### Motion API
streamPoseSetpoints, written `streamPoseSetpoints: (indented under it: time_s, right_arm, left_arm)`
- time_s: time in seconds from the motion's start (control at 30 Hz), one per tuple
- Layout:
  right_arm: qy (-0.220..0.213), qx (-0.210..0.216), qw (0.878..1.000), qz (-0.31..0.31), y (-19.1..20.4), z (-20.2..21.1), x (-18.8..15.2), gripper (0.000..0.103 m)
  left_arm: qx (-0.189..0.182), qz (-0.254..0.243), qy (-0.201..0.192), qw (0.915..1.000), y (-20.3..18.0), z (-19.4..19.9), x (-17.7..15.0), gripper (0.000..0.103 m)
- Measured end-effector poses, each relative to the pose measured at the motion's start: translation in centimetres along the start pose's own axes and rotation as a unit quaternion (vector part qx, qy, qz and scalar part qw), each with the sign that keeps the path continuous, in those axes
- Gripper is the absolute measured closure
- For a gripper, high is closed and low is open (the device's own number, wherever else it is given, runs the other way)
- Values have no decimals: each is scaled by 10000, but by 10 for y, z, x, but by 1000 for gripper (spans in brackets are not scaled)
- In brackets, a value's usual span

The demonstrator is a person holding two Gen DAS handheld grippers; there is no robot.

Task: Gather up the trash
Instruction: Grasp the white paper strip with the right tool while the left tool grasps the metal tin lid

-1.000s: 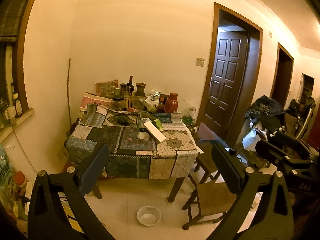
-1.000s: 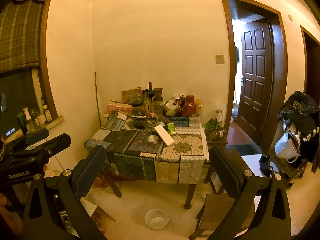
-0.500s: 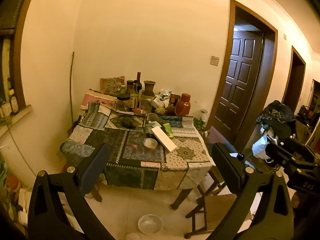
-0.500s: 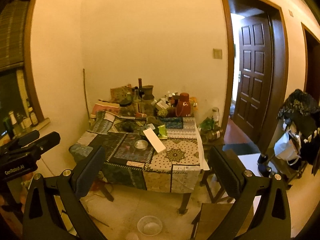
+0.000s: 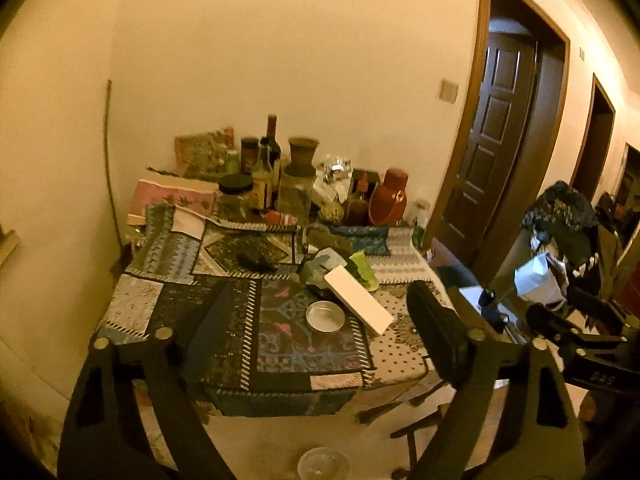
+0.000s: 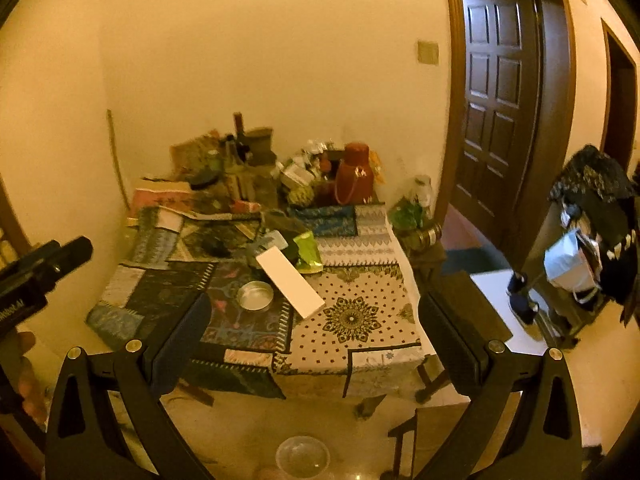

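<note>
A table with a patchwork cloth (image 5: 280, 360) (image 6: 360, 344) stands ahead against the wall. On it lie a long white box (image 5: 358, 304) (image 6: 290, 282), a green wrapper (image 5: 362, 270) (image 6: 307, 254), a round metal tin (image 5: 325, 316) (image 6: 255, 295) and a crumpled grey-blue packet (image 5: 318, 266). A clear plastic bowl (image 5: 322, 462) (image 6: 302, 456) sits on the floor in front. My left gripper (image 5: 326, 328) hangs in the air short of the table, its jaws closing with nothing between them. My right gripper (image 6: 316, 344) is open and empty, also short of the table.
Bottles, jars and a red jug (image 5: 388, 202) crowd the table's back edge. A wooden chair (image 5: 420, 416) stands at the table's right corner. A dark door (image 6: 504, 120) and a rack with clothes and bags (image 6: 592, 232) are to the right.
Both grippers have moved closer to the table and tilted down, so the tabletop fills more of each view. The left jaws stand slightly narrower.
</note>
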State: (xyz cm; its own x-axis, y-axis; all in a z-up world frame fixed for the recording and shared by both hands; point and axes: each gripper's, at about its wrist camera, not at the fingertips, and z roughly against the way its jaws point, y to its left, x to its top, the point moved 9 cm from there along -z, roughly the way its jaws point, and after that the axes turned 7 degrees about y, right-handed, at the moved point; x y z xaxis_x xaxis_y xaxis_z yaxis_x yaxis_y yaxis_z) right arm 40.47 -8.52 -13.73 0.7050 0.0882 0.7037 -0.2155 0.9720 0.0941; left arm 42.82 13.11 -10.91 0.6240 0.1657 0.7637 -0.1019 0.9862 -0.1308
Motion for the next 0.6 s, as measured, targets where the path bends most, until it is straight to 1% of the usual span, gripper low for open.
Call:
streamPoseSetpoints:
  time_s: [0.1, 0.2, 0.3, 0.33, 0.37, 0.43, 0.5, 0.6]
  right_arm:
    - [334, -2, 9994, -122, 3, -30, -2, 0]
    - [699, -42, 9974, -197, 3, -59, -7, 0]
    - [1090, -88, 9938, -177, 2, -89, -11, 0]
    - [1215, -67, 9924, -166, 0, -100, -12, 0]
    - [1282, -31, 9916, -158, 2, -108, -12, 0]
    - [1547, 160, 9877, -129, 1, -131, -13, 0]
    - [1681, 250, 9854, -81, 1, -151, -11, 0]
    - [1933, 424, 9801, 164, 6, -184, -6, 0]
  left_arm:
    - [-165, 52, 264, 9995, 12, -35, 5, 17]
    - [-156, 110, 598, 9980, 24, -71, 3, 18]
    - [-152, 202, 1042, 9942, 32, -111, -6, 18]
    - [-134, 217, 1133, 9932, 35, -121, -10, 18]
    - [-91, 215, 1248, 9919, 36, -133, -15, 18]
    - [35, 194, 1469, 9890, 39, -157, -22, 18]
    - [120, 219, 1635, 9862, 42, -176, -29, 18]
    - [199, 313, 1792, 9831, 44, -198, -37, 18]
